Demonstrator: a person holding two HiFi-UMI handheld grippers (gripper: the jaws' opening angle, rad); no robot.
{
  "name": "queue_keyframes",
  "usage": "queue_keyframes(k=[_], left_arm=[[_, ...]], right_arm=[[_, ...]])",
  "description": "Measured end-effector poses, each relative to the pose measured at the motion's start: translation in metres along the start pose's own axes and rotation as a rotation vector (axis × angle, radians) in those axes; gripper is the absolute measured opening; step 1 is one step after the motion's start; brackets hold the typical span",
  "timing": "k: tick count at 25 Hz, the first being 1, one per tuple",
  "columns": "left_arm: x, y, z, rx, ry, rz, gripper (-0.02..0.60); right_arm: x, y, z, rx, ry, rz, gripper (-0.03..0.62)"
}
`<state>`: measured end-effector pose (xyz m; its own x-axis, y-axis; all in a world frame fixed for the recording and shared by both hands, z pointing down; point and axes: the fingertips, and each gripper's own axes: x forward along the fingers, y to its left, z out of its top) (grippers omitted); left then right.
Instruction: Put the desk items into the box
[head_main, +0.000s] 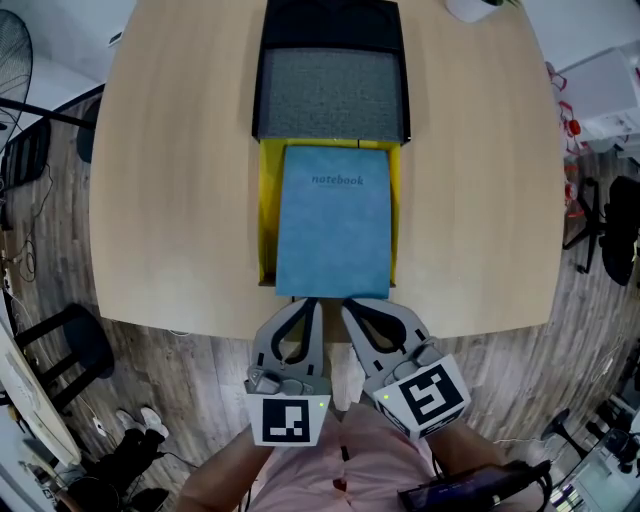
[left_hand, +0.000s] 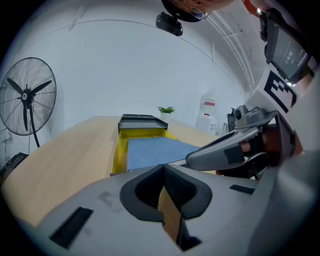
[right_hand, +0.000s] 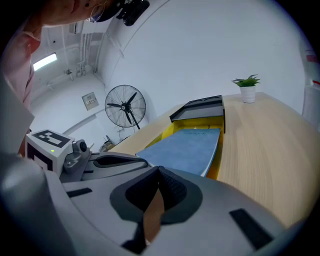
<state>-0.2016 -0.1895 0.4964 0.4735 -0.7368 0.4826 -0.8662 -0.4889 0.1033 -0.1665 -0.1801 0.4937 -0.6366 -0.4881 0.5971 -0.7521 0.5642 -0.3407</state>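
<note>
1 blue soft-covered notebook (head_main: 335, 225) is seen lying in 1 yellow rectangular box (head_main: 266, 220). The left gripper (head_main: 314, 302) and right gripper (head_main: 347, 303) are both pressed fully closed, with nothing gripped.

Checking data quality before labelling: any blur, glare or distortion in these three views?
Head view: even, soft light, no glare; notebook title legible; table edges bow from the wide lens. Left gripper view: strong fisheye, dark corners; left gripper soft up close, yellow box fairly sharp. Right gripper view: same fisheye; right gripper soft, ceiling light bright at upper left, fan crisp.
</note>
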Motion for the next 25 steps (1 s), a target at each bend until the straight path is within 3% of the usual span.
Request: queue_keyframes(k=[9,14,25], left_arm=[[0.015,0.0,0.005,-0.005,0.003,-0.002,0.011],[0.014,0.001,0.008,-0.151,0.021,0.011,0.011],[0.017,-0.001,0.011,-0.146,0.033,-0.001,0.011]], right_arm=[[-0.002,-0.012,0.004,0.032,-0.008,-0.024,0.002],[-0.006,-0.021,0.008,0.024,-0.034,-0.084,0.002],[-0.003,-0.037,0.011,0.041,-0.023,-0.127,0.002]])
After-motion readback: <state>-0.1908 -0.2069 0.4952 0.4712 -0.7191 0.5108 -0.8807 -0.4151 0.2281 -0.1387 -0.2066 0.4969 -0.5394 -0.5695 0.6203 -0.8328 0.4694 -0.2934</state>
